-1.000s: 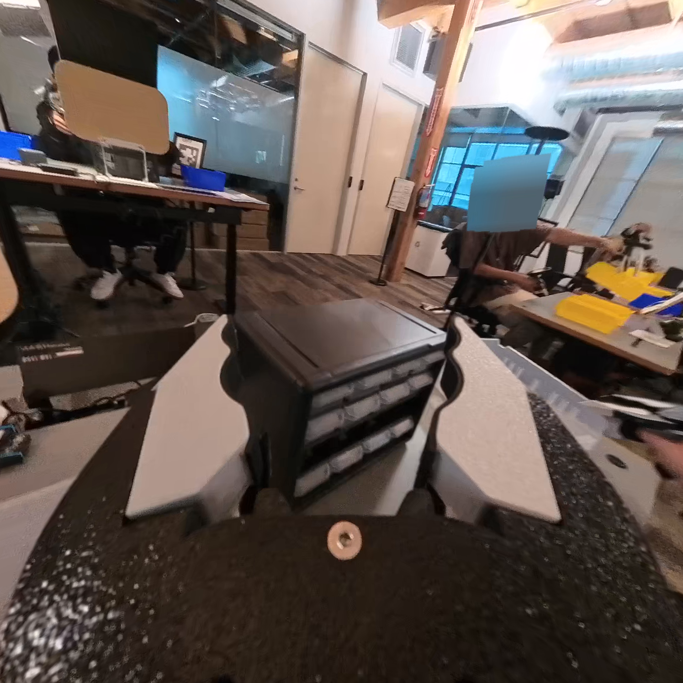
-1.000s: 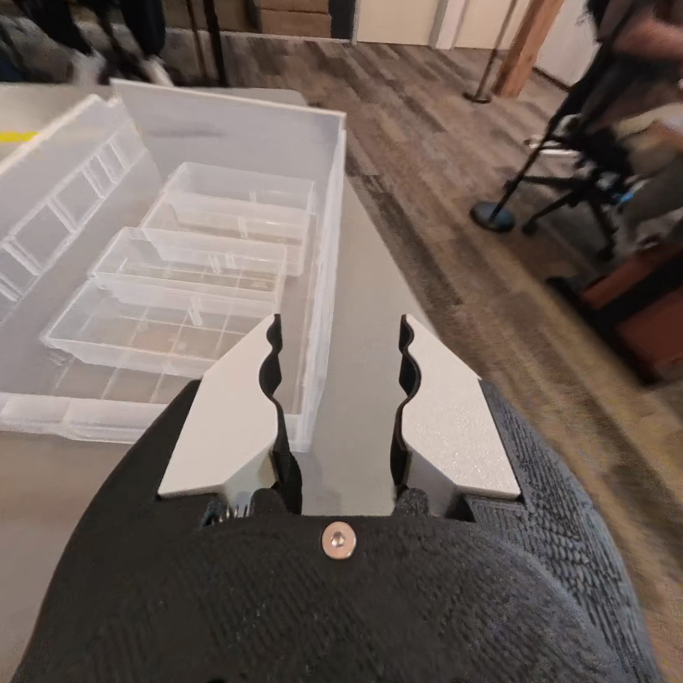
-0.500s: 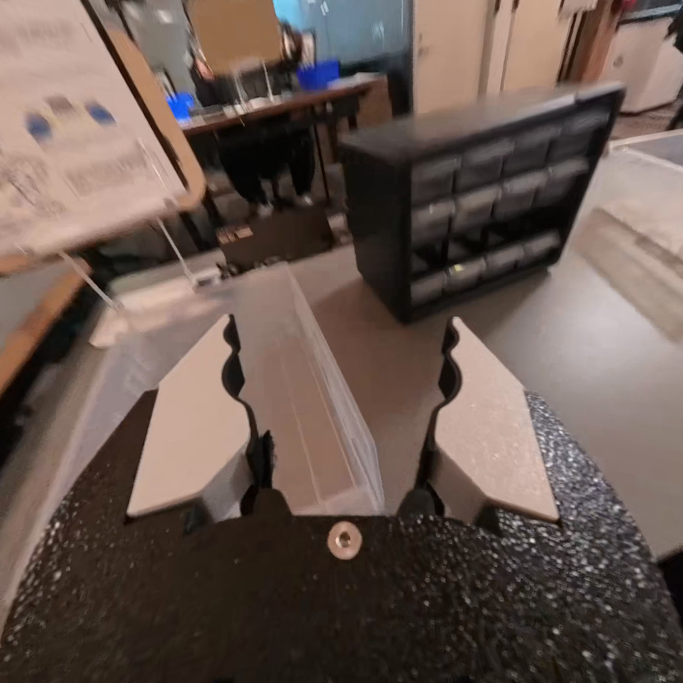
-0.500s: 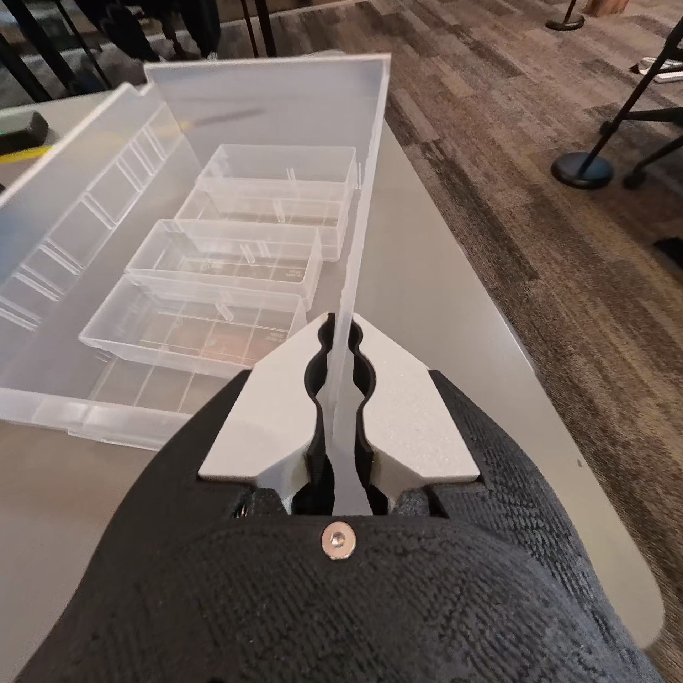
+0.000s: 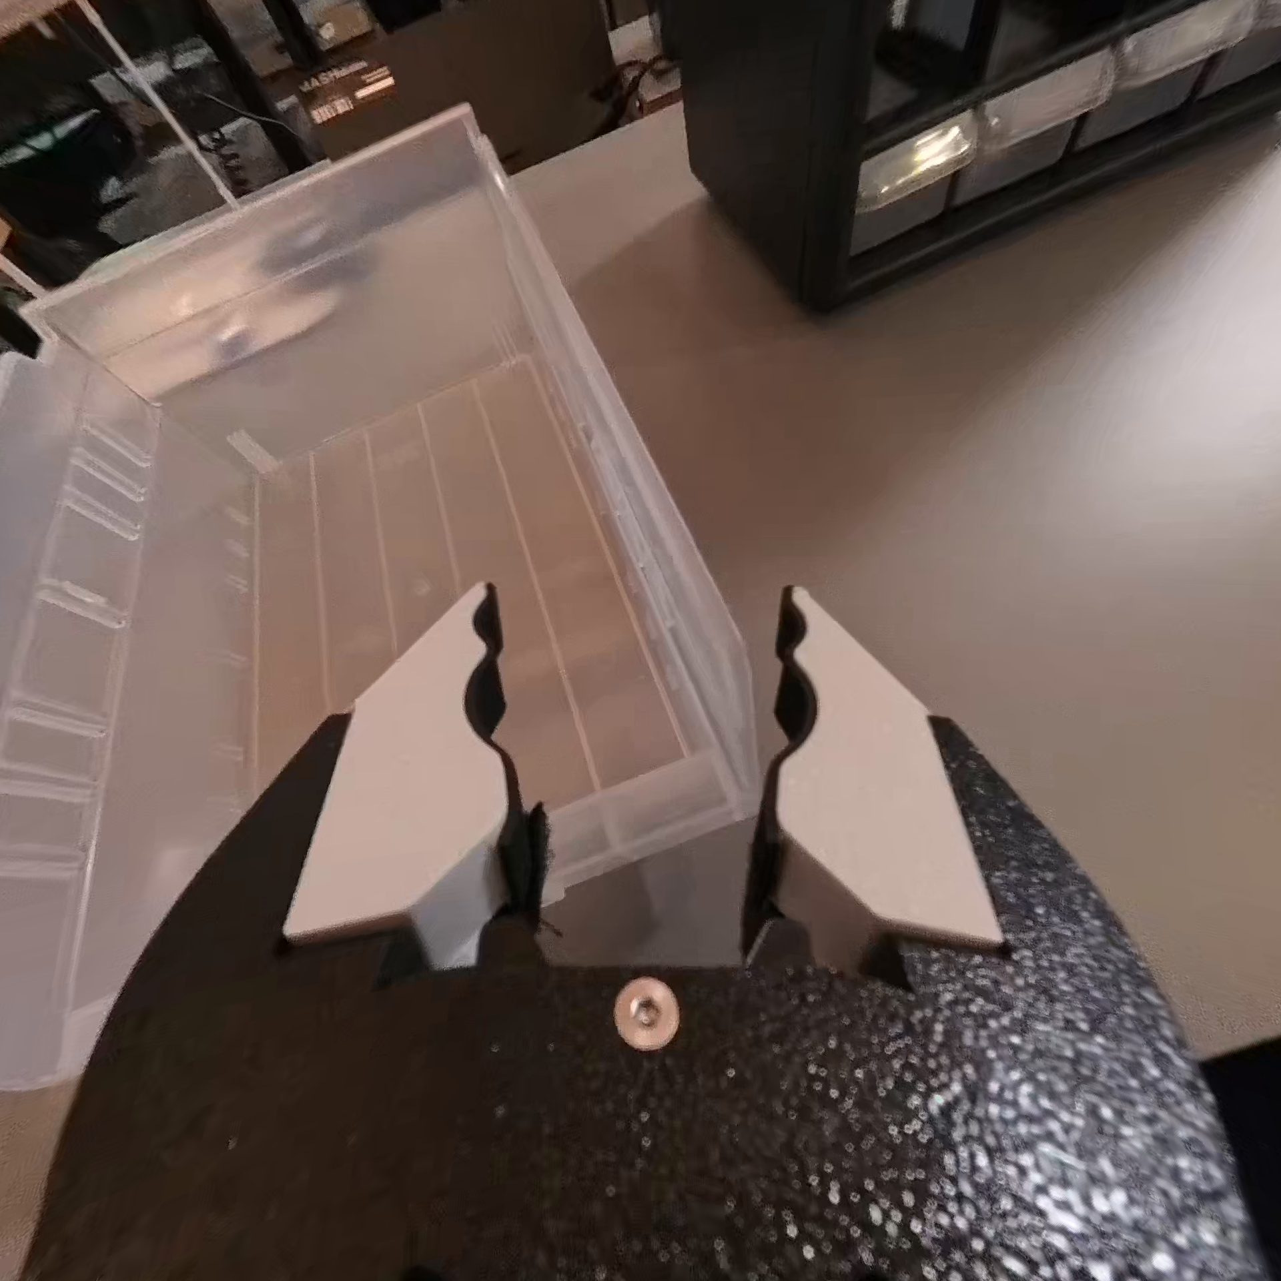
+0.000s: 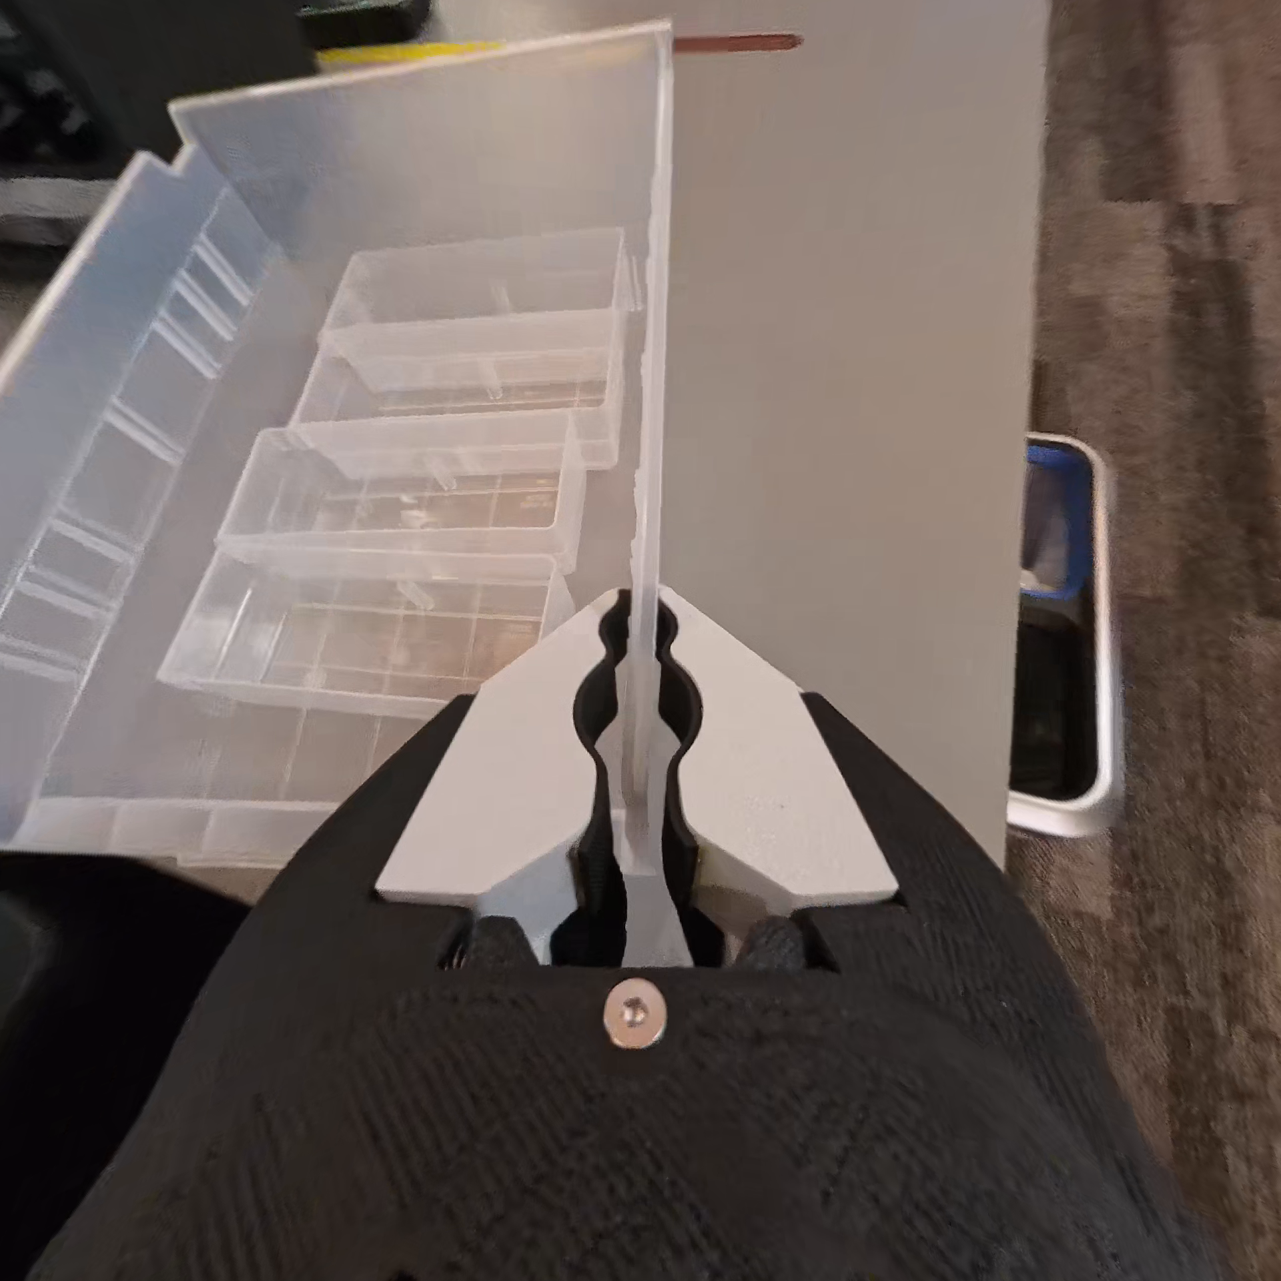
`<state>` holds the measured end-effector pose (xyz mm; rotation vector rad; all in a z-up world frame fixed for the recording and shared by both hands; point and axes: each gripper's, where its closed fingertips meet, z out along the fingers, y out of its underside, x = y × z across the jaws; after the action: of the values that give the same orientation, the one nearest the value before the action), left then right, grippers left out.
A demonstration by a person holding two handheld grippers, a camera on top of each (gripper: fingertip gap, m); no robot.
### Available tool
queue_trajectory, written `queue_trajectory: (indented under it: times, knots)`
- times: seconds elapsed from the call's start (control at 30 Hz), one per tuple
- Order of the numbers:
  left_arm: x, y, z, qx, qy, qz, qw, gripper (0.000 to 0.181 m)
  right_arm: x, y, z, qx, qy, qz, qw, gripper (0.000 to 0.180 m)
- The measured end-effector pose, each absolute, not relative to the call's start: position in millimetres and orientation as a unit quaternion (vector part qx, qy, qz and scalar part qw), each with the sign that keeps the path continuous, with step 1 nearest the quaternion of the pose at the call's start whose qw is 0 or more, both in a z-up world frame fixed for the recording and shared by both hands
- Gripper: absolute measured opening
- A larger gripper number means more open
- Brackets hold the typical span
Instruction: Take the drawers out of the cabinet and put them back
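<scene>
In the left wrist view the black cabinet [image 5: 762, 152] stands on the table at the upper right, with small clear drawers [image 5: 915, 159] in its slots. My left gripper [image 5: 638, 593] is open above the near right corner of a clear plastic bin [image 5: 624, 485]. The bin's right wall runs between the two fingers, and no drawers show inside it. In the right wrist view my right gripper [image 6: 645, 596] is shut on the upright right wall of a clear bin [image 6: 658, 312]. Three small clear drawers [image 6: 416, 499] lie side by side in that bin.
The grey table [image 5: 970, 554] stretches right of the bin toward the cabinet. In the right wrist view the table edge [image 6: 998, 485] runs along the right, with wood floor [image 6: 1178, 277] and a white-rimmed floor bin [image 6: 1060, 624] beyond. A ribbed clear container [image 5: 62, 658] sits left of the bin.
My left gripper has swung from facing the cabinet down to the clear bin's corner, staying open. My right gripper has closed on the bin wall and turned with it.
</scene>
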<state>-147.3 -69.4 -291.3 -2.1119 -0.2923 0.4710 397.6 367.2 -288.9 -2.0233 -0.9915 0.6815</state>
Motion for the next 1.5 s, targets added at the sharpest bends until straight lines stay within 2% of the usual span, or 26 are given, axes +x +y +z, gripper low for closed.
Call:
queue_trajectory:
  times: [0.1,0.2,0.4,0.67,1.13,1.5]
  knots:
    - [-148.8,-69.3,-287.5,-0.848,-0.090,0.239,0.465,0.057,397.9,362.7,-289.2,-0.766,-0.436,0.313,0.354,0.003]
    - [-142.5,-65.9,-285.5,-0.841,-0.068,0.263,0.467,0.028,388.9,358.7,-287.8,-0.737,-0.470,0.354,0.334,0.003]
    - [-164.0,-85.1,-281.5,-0.818,-0.119,0.311,0.470,0.004,340.9,340.3,-285.8,-0.671,-0.548,0.404,0.294,0.003]
    - [-161.4,-114.7,-260.5,-0.775,-0.156,0.336,0.511,0.002,256.7,292.2,-284.3,-0.599,-0.621,0.444,0.243,0.003]
    - [-145.8,-163.4,-147.5,-0.693,-0.108,0.378,0.604,0.002,116.0,199.4,-276.7,-0.563,-0.656,0.444,0.235,0.003]
    - [-151.0,-216.6,-103.9,-0.665,-0.096,0.389,0.630,0.002,-7.3,92.3,-281.6,-0.575,-0.644,0.434,0.257,0.003]
